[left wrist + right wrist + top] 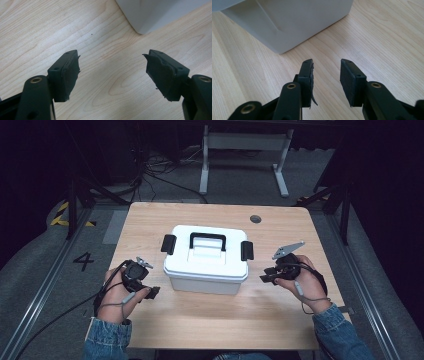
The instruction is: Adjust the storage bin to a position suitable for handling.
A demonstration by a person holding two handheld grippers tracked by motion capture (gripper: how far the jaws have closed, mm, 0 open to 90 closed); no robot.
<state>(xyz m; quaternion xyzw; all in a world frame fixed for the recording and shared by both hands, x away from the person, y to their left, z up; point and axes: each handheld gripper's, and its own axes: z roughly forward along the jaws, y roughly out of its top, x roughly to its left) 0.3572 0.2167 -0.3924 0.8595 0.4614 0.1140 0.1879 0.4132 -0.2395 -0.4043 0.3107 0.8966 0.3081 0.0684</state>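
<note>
— Denim sleeves [107, 337] nearest; then our left gripper [141, 282], jaws wide and empty, and right gripper [274, 270], jaws partly open and empty.

— Item: white lidded storage box [206, 260], black latches [168, 244], mid-table [210, 320], between the grippers.

— Risk, we judge: lifting one latch alone could tip it.

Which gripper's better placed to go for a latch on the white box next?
Probably the right gripper: open, empty, below the right latch of the white box. The left gripper, also open, sits lower, farther from the left latch.
</note>
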